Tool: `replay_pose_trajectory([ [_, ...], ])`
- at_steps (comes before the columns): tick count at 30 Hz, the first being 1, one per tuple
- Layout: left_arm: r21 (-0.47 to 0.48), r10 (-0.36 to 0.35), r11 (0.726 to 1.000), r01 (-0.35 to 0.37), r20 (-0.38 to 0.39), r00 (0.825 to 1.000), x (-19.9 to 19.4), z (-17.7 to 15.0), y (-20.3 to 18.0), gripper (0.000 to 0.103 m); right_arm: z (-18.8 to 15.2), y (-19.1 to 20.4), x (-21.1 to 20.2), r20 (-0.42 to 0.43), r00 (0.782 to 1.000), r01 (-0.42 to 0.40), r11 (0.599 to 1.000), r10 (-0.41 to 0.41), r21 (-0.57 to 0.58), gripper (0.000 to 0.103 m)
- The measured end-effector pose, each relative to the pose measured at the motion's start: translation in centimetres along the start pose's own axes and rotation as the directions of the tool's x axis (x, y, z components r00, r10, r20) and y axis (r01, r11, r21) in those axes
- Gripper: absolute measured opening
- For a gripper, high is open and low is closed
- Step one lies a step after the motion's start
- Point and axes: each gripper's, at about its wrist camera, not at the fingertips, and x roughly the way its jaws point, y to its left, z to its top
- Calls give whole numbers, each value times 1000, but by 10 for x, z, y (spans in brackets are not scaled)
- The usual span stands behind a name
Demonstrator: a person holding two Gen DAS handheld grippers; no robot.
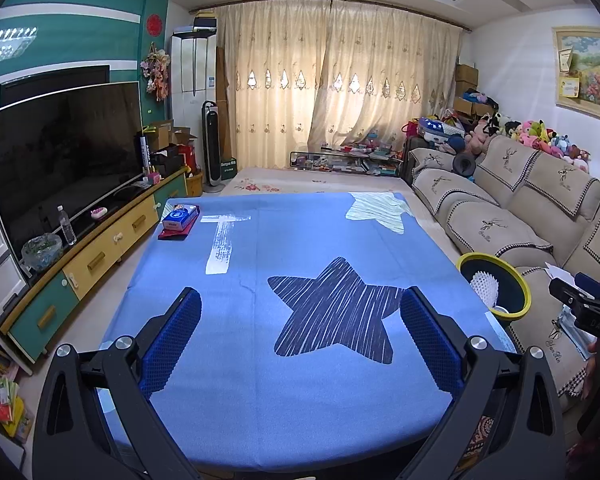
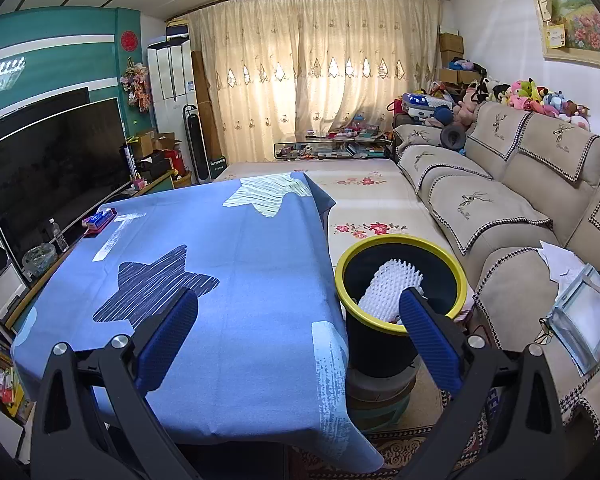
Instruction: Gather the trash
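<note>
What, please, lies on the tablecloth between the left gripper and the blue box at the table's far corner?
In the left wrist view, only bare tablecloth with its white printed stripe lies between the left gripper and the blue box.

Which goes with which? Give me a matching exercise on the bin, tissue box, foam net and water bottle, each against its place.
Things:
1. bin
2. tissue box
3. foam net
4. water bottle

Places:
A. on the TV cabinet
B. inside the bin
C. far left corner of the table
D. between table and sofa

Pairs: 1-D, 2-C, 3-B, 4-A
</note>
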Motion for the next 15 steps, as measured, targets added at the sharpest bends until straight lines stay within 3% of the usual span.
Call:
replay_pose_trajectory([
  [15,-6,-4,1000,4,-5,1000,2,0,1,98,0,1,0,-2,1000,-2,1000,2,0,96],
])
